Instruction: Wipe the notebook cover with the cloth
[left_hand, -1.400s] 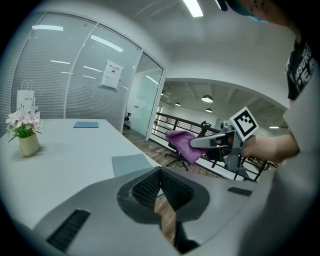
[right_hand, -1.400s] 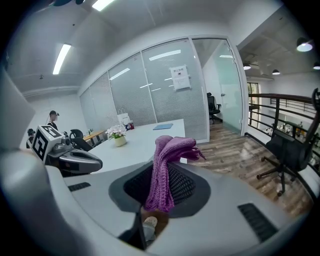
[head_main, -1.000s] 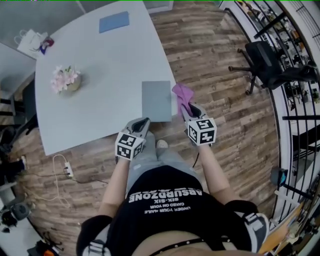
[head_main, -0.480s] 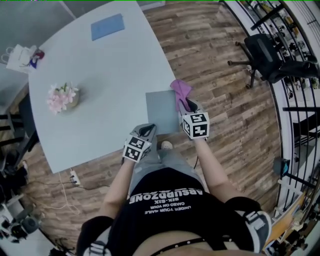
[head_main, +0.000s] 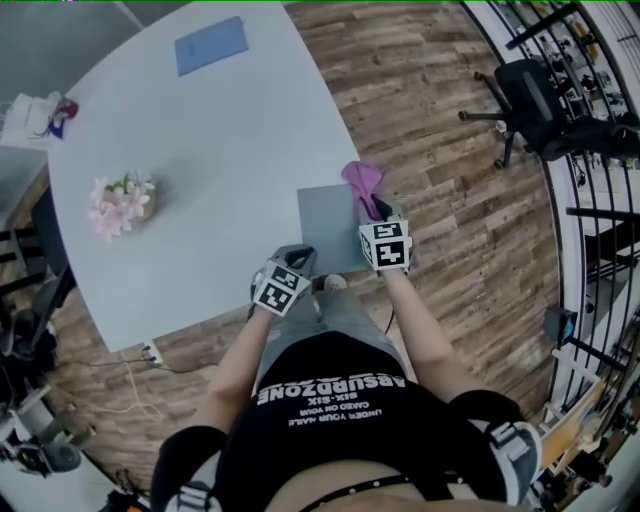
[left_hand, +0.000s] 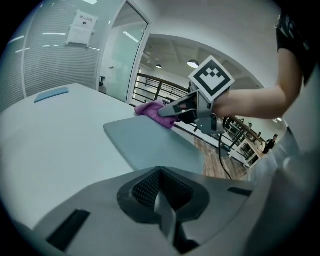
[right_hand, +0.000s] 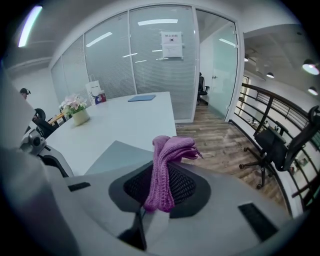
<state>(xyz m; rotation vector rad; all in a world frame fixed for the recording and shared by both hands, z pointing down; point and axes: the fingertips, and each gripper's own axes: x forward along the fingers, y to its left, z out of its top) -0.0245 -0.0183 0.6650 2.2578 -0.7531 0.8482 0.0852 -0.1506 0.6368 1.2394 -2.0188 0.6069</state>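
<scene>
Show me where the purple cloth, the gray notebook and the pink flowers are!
purple cloth (right_hand: 166, 167): right gripper view, on the middle of the folded knit strip.
gray notebook (head_main: 327, 230): head view, on the bare middle of its cover.
pink flowers (head_main: 114, 200): head view, on the blossoms.

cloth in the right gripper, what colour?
Purple, with a knitted texture: the cloth shows best in the right gripper view.
</scene>
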